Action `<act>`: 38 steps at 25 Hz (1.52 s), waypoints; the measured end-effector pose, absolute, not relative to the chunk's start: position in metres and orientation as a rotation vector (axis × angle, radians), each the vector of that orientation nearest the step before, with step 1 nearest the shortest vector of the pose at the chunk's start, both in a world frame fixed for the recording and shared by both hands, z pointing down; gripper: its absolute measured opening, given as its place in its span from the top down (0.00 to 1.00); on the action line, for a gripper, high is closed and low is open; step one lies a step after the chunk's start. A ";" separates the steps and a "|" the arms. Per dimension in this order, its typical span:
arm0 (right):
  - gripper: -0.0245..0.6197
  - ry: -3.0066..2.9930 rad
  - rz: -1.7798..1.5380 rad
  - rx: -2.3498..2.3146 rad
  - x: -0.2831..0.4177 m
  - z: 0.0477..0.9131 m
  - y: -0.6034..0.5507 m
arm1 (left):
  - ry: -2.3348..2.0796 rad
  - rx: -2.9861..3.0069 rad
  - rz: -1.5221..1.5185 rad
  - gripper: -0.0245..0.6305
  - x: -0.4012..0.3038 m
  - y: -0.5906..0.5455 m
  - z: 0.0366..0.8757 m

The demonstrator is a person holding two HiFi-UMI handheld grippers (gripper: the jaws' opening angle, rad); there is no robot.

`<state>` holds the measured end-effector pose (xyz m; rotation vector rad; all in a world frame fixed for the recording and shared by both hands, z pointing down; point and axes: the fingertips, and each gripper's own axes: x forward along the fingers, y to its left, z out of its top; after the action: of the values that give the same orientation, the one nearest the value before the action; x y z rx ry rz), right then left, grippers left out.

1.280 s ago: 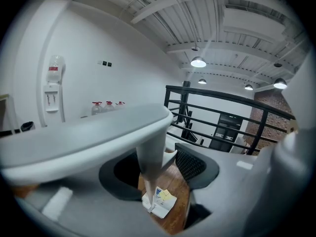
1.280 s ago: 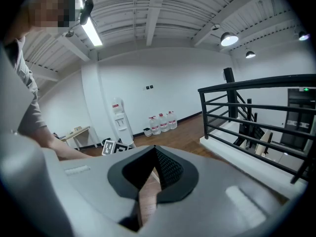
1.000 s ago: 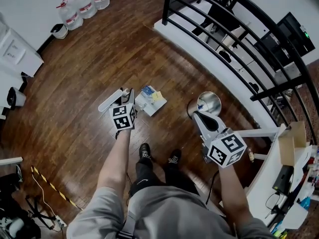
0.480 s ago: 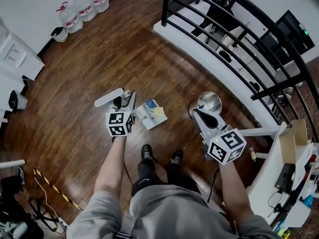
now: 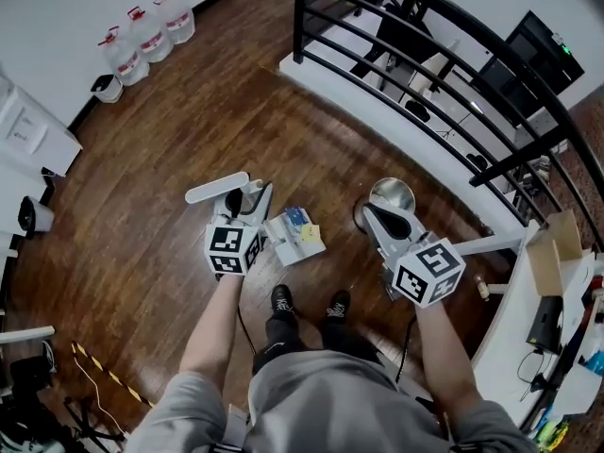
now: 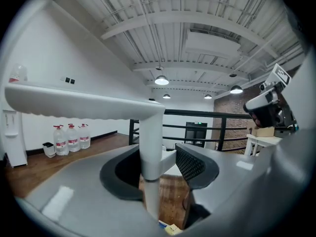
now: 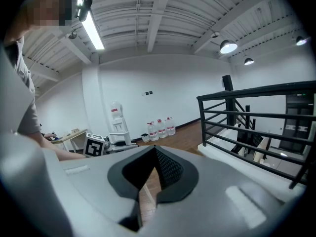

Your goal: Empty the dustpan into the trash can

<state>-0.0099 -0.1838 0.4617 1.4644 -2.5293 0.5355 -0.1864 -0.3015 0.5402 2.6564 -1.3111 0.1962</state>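
My left gripper [image 5: 247, 194] is shut on the upright white handle [image 5: 215, 188] of the dustpan [image 5: 293, 239], which holds blue and yellow scraps and hangs over the wooden floor ahead of my feet. In the left gripper view the handle's post [image 6: 150, 147] stands between the jaws of that gripper [image 6: 158, 164], under its long crossbar. The round silver trash can [image 5: 394, 194] stands to the right, partly hidden behind my right gripper [image 5: 377, 217]. In the right gripper view that gripper [image 7: 154, 157] is shut, its pads meeting at the tip with nothing between them.
A black railing [image 5: 425, 74] runs over a white ledge behind the can. A white desk [image 5: 528, 291] with a cardboard box [image 5: 547, 253] stands at the right. Water bottles [image 5: 146, 31] and a small bin [image 5: 106, 88] line the far wall. My shoes [image 5: 281, 302] are below the dustpan.
My left gripper has risen with the handle, and the dustpan has shifted right, nearer the trash can. The right gripper has stayed in place.
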 end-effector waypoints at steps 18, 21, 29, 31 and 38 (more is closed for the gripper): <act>0.96 -2.453 0.334 1.846 0.078 0.385 -0.162 | -0.961 2.913 -0.067 0.66 -0.082 -0.307 0.330; 0.96 -2.434 0.310 1.905 0.088 0.375 -0.158 | -0.887 2.950 -0.124 0.66 -0.059 -0.308 0.301; 0.96 -2.351 0.255 2.043 0.122 0.355 -0.141 | -0.712 3.004 -0.242 0.66 -0.001 -0.307 0.243; 0.96 -2.327 0.246 2.078 0.135 0.352 -0.133 | -0.663 3.017 -0.254 0.66 0.020 -0.301 0.236; 0.96 -2.265 0.214 2.176 0.173 0.342 -0.113 | -0.518 3.028 -0.244 0.67 0.083 -0.286 0.231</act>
<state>0.1731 -0.1131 0.3418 2.1760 -2.2649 0.2144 0.0826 -0.2865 0.2313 3.0279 -0.5177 -0.2443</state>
